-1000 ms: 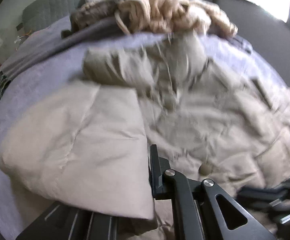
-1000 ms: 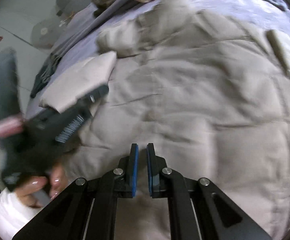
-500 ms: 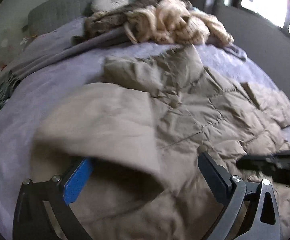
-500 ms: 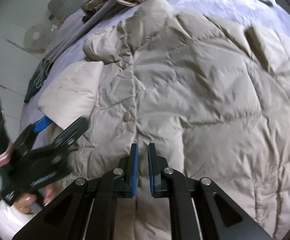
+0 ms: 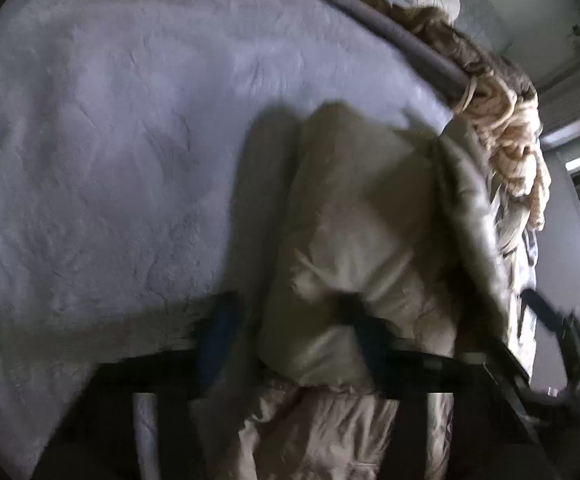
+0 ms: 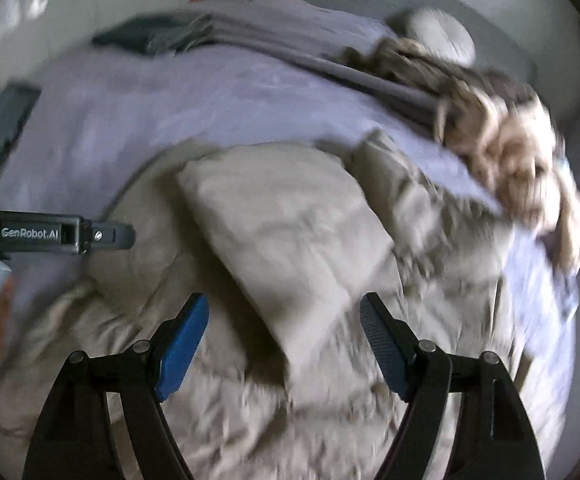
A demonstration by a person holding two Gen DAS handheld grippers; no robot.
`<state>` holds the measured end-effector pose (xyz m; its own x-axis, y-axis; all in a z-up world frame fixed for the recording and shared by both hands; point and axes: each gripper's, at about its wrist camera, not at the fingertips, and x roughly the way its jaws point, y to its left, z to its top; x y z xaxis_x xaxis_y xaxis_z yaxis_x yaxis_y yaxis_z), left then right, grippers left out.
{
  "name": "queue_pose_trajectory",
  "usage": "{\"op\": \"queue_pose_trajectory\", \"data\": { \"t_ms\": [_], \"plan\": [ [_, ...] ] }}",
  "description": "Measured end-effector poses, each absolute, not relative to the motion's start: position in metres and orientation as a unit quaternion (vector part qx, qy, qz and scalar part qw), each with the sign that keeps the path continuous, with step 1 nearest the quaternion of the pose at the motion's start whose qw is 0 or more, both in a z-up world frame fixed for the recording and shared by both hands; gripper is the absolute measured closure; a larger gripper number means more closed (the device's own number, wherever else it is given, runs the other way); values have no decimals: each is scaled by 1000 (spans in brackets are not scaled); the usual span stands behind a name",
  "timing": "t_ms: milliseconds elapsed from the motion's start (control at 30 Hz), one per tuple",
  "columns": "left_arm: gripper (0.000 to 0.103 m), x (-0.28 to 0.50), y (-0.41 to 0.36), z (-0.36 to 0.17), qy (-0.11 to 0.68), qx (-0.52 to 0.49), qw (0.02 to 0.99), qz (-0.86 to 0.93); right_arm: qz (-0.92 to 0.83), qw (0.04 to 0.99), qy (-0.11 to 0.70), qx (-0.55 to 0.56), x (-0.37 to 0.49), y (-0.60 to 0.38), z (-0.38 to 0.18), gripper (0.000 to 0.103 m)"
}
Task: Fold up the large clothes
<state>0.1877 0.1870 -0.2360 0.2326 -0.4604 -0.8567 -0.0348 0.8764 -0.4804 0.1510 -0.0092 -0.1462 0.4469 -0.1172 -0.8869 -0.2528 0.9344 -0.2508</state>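
Both grippers are working over a beige padded coat on a bed. Right gripper (image 6: pixel 283 344) is hanging with its jaws spread wide and nothing between them, just above the coat (image 6: pixel 298 380), with the folded-over sleeve (image 6: pixel 285 232) lying across the coat's body straight ahead of it. Left gripper (image 5: pixel 281 332) is blurred in its own view; its fingers are standing apart on either side of a puffy fold of the sleeve (image 5: pixel 370 220), and whether they are pinching it I cannot tell. Around the coat, the lilac blanket (image 5: pixel 109 140) is covering the bed, and a heap of cream and brown knitwear (image 6: pixel 502 148) is lying beyond the collar end. Judging by this, the sleeve fold is in hand; the next move probably calls for closing on a coat edge and carrying it across evenly, since the padding is likely to spring back.
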Motion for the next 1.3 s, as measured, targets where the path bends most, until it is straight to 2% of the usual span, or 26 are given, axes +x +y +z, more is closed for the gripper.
{"op": "queue_pose_trajectory", "data": {
  "t_ms": [100,133,167,200,233,400,433,500,567,667,800,933,1000,1133,1167,1200,1300],
  "plan": [
    [73,183,180,-236,593,-177,774,-131,16,822,519,-234,169,4,-169,24],
    [73,182,178,-235,591,-166,779,-129,4,822,516,-240,172,2,-169,36],
    [73,179,175,-234,588,-154,784,-125,-16,827,508,-239,176,-6,-167,70],
    [73,179,176,-233,587,-147,787,-123,-25,831,507,-228,177,-11,-162,91],
    [73,178,175,-232,586,-140,789,-122,-40,839,509,-190,178,-30,-155,97],
    [73,181,170,-230,584,-113,796,-116,-67,861,504,24,157,-119,-130,97],
    [73,181,169,-230,584,-105,797,-114,-62,853,509,96,147,-143,-134,93],
    [73,180,170,-232,584,-95,799,-110,-70,831,523,178,133,-173,-148,91],
    [73,182,169,-231,586,-92,799,-104,-104,801,535,248,113,-207,-165,84],
    [72,186,162,-214,580,-69,808,-82,-142,767,526,340,80,-249,-175,83],
    [72,186,167,-173,536,-66,837,-92,-174,786,495,329,56,-269,-145,82],
    [72,203,153,-169,531,-39,841,-99,-142,832,463,270,67,-265,-113,83],
    [72,209,139,-183,543,-33,833,-101,-110,832,478,259,80,-257,-116,83],
    [72,205,122,-216,558,-2,826,-83,-87,802,545,228,96,-245,-157,84],
    [72,205,120,-220,555,5,828,-82,-91,794,560,219,98,-244,-168,95],
    [72,203,117,-222,555,8,828,-81,-95,791,567,211,97,-248,-177,99],
    [72,206,116,-222,554,13,828,-80,-97,792,556,233,86,-263,-180,102]
  ]
}}
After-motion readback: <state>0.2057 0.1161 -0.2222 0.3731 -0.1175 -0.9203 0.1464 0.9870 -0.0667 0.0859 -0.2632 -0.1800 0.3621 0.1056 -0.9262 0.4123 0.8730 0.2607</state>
